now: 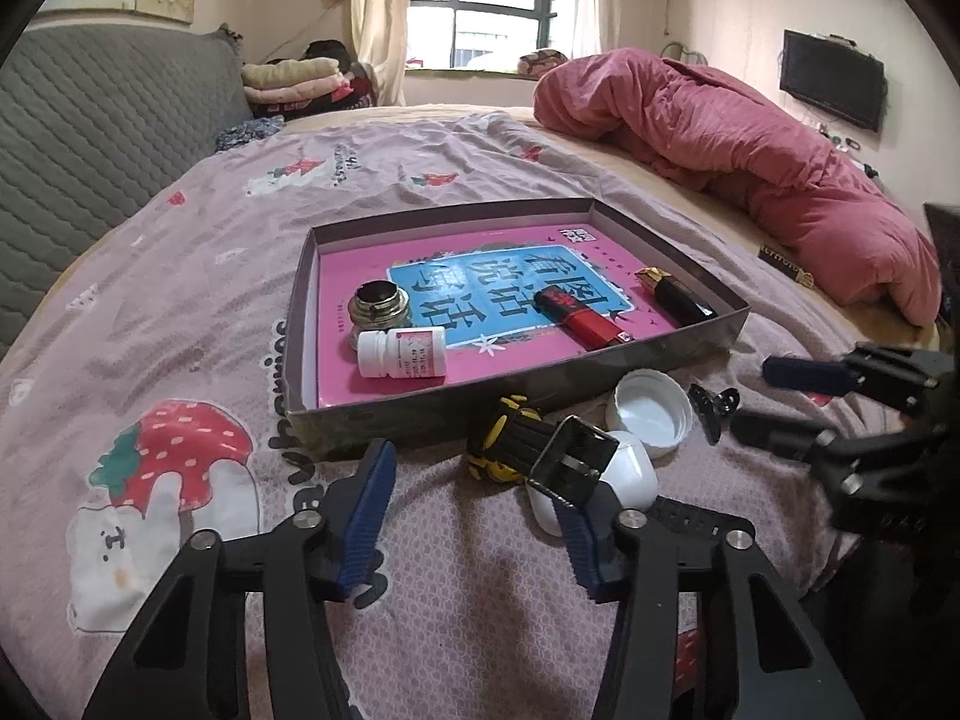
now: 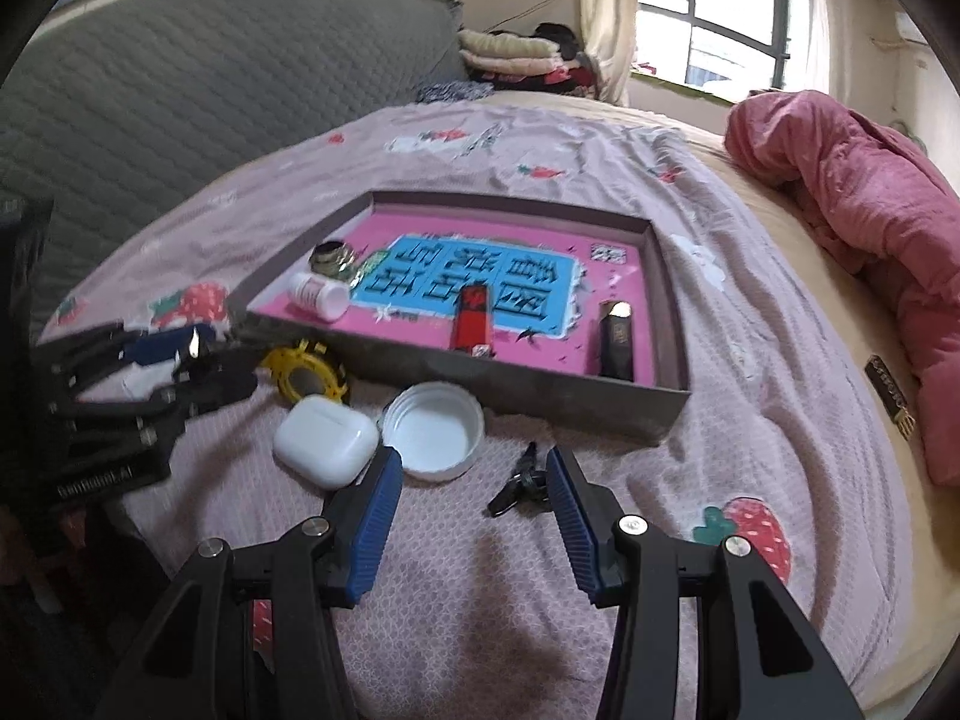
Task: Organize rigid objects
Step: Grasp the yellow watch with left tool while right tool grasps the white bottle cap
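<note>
Tray (image 1: 690, 354) (image 2: 570, 402), shallow grey cardboard, sat on the strawberry-print bedsheet (image 1: 198, 276) (image 2: 750, 312) with a pink book cover lining its floor. Inside it: a white pill bottle (image 1: 403, 351) (image 2: 319, 295) on its side, a small glass jar (image 1: 380, 306) (image 2: 331, 258) with a dark lid just behind it, a red-and-black lighter (image 1: 585, 318) (image 2: 474, 318) lying near the middle, and a black-and-gold lipstick tube (image 1: 675, 295) (image 2: 617, 339) by the far side wall.

Loose items lay outside, near the tray's front wall: a white earbud case (image 1: 624, 468) (image 2: 327, 438), a white bottle cap (image 1: 651, 411) (image 2: 433, 429) open side up and touching or nearly touching the case, a yellow-and-black round part (image 1: 510, 441) (image 2: 309, 375), and a small black hair clip (image 1: 714, 405) (image 2: 522, 480).

Left gripper (image 1: 474, 516) (image 2: 180, 360) was spread wide, nothing between its blue pads; a black rectangular piece on a strap lay over the earbud case just ahead of its right finger. Right gripper (image 2: 471, 507) (image 1: 780, 396) was also spread, holding nothing. Its right fingertip sat just beside the hair clip; its left fingertip was near the earbud case and cap.

Further out: a rumpled pink quilt (image 1: 750, 138) (image 2: 852, 198) on the bed's far side, a grey quilted headboard (image 1: 90, 138) (image 2: 180, 90), and a window (image 1: 480, 0) (image 2: 720, 18) behind.
</note>
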`<state>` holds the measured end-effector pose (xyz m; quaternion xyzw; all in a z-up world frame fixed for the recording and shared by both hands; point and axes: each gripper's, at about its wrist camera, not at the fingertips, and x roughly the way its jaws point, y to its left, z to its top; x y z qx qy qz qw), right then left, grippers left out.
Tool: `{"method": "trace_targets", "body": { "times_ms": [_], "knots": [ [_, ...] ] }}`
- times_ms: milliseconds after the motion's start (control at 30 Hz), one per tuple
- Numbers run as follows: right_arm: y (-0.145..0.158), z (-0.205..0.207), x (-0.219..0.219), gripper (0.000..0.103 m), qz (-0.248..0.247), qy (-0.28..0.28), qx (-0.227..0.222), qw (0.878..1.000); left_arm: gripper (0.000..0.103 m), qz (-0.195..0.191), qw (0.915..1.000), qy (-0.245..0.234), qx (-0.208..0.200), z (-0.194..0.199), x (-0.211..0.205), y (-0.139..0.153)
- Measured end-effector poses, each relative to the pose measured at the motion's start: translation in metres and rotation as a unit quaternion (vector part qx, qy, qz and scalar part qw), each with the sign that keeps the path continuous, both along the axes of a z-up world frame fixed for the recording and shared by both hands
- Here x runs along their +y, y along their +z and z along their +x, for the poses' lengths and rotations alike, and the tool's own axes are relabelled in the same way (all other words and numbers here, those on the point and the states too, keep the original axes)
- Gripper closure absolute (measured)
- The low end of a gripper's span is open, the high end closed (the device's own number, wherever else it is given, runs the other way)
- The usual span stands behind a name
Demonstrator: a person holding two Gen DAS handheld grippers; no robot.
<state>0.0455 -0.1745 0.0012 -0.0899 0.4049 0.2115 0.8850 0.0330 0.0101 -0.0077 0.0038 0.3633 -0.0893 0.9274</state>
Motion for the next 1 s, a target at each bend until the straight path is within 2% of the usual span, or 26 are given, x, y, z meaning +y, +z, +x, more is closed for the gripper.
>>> {"method": "trace_targets", "body": {
  "times_ms": [67, 167, 400, 733, 1000],
  "knots": [
    [-0.005, 0.000, 0.004, 0.053, -0.008, 0.007, 0.003, 1.000, 0.054, -0.002, 1.0000, -0.003, -0.001, 0.001, 0.000, -0.001],
    [-0.012, 0.001, 0.010, 0.053, -0.022, 0.016, 0.004, 1.000, 0.062, -0.010, 0.9999, -0.012, -0.002, 0.002, -0.001, -0.001],
    [-0.025, 0.009, 0.016, 0.053, -0.042, 0.023, 0.010, 0.999, 0.064, -0.020, 0.9996, -0.021, -0.003, 0.008, -0.001, -0.002],
    [-0.029, 0.016, 0.022, 0.053, -0.040, 0.026, 0.010, 0.999, 0.071, -0.043, 0.9987, -0.028, -0.003, 0.017, 0.005, -0.003],
    [-0.032, 0.020, 0.027, 0.053, -0.039, 0.036, 0.011, 0.999, 0.089, -0.043, 0.9981, -0.043, -0.004, 0.018, 0.000, -0.003]
  ]
}}
